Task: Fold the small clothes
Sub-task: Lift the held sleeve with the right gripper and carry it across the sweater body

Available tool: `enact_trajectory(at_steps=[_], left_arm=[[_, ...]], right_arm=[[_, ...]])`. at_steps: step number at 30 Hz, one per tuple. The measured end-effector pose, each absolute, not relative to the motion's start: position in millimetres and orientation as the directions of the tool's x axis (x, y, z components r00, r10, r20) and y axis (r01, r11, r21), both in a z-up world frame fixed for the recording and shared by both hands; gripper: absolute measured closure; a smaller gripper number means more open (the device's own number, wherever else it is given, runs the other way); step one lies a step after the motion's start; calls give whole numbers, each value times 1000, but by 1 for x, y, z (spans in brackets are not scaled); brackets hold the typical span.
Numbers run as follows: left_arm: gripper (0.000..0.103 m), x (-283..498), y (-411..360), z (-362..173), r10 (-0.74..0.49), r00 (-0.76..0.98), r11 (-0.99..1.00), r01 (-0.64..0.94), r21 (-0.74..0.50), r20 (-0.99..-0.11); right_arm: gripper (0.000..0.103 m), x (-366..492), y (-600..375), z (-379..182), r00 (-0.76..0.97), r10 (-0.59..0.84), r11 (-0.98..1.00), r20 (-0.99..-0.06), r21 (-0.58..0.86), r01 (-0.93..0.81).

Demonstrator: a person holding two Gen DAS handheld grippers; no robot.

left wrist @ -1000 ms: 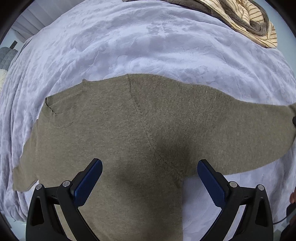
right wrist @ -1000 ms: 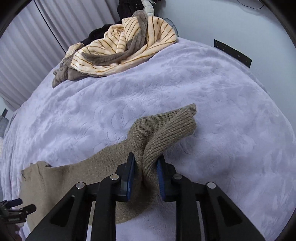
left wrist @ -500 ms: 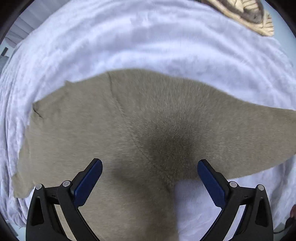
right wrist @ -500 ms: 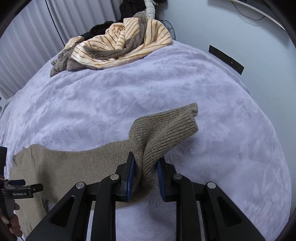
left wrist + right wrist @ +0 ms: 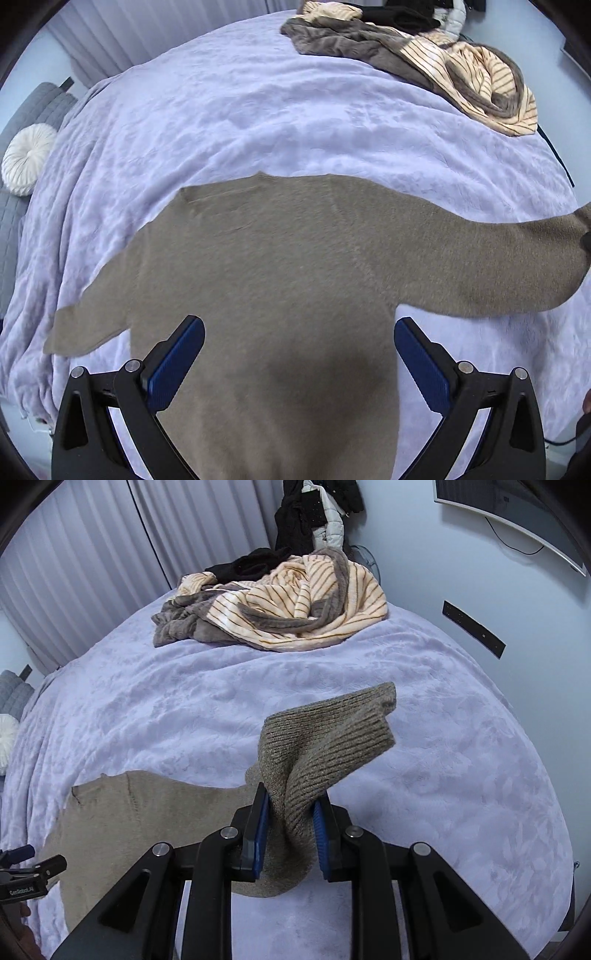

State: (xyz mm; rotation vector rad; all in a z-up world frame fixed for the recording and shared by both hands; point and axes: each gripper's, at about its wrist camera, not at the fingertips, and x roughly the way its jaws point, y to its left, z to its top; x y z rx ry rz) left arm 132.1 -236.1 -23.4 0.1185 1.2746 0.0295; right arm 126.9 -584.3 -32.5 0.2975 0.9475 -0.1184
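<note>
Left wrist view: we are hovering the left gripper (image 5: 299,354) released, jaws wide, pointing steeply down over the taupe knit sweater (image 5: 280,280) spread flat on the lavender bedspread (image 5: 258,122), probably ready to pin. Right wrist view: the right gripper (image 5: 290,823) is clenching the sleeve cuff (image 5: 332,734), lifting it for folding inward.

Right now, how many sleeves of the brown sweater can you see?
2: one sleeve pinched in the right gripper, lifted off the bed; the other sleeve flat on the blanket.
</note>
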Motion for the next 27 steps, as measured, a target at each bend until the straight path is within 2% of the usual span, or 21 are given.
enact_trajectory(at_steps=[5,11,27], left_arm=[[0,104,-196,-4,91,299,996,-18,90,-950],[0,87,-144,7,79,308,995,-76,58,-948],[0,65,-45,-4,5,297,993,-112,-30,-955]], right_arm=[[79,121,-555,-15,585,54,961,-809,201,189],[79,114,-500,7,587,39,983,-809,138,124],[79,111,-354,42,579,-14,1000,-815,-9,12]])
